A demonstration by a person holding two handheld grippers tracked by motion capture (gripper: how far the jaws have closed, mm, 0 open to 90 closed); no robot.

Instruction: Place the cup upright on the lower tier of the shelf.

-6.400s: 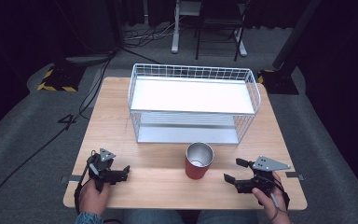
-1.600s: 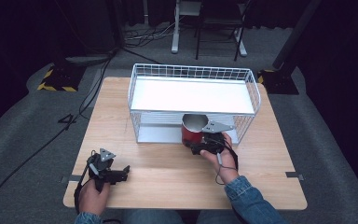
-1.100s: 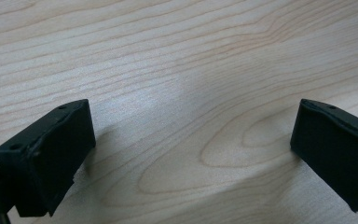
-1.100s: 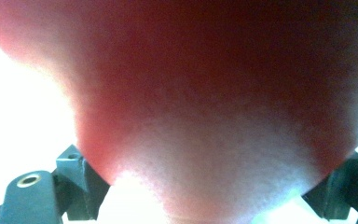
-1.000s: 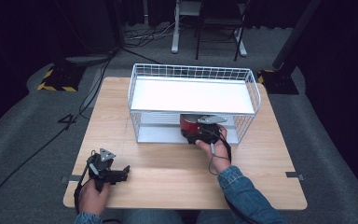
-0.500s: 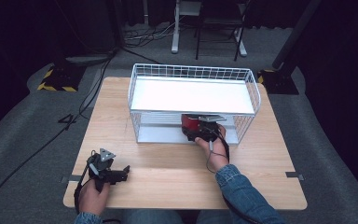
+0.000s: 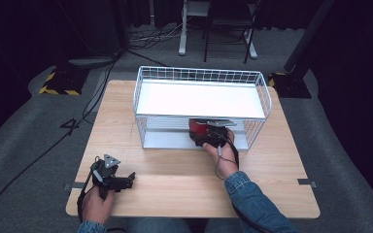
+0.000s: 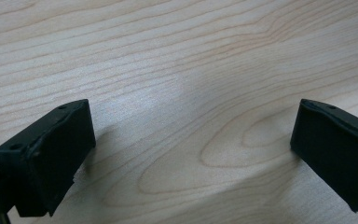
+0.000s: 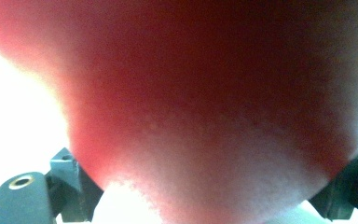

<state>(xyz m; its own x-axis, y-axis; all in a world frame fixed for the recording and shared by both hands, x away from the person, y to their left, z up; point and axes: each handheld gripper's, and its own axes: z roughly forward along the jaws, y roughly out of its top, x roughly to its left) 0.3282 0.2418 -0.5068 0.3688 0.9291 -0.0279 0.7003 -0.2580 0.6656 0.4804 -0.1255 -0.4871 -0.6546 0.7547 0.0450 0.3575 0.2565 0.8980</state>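
Fingers [image 9: 67,179] of the right gripper [image 7: 212,137] are pinching the red cup [image 7: 200,129] from both sides, its blurred red wall pressing close against the camera in the right gripper view. From the high view, the cup is sitting at the front of the white wire rack [image 7: 201,107], under the rack's upper shelf [image 7: 199,98] and on or just above the lower one (which of the two is hard to tell). That upper shelf is hanging directly over the cup, and the wire side panels are closing the lower level in to left and right, so the open front is the one way through, and the right hand [image 7: 222,153] is occupying it.

Over at the near left corner of the table [image 7: 126,121], the left gripper [image 7: 118,177] is resting low, well apart from the rack. Its fingers [image 8: 51,154] are standing spread wide with bare wood grain between them. Beyond the table, chair legs and cables are lying on the grey floor [image 7: 39,145].
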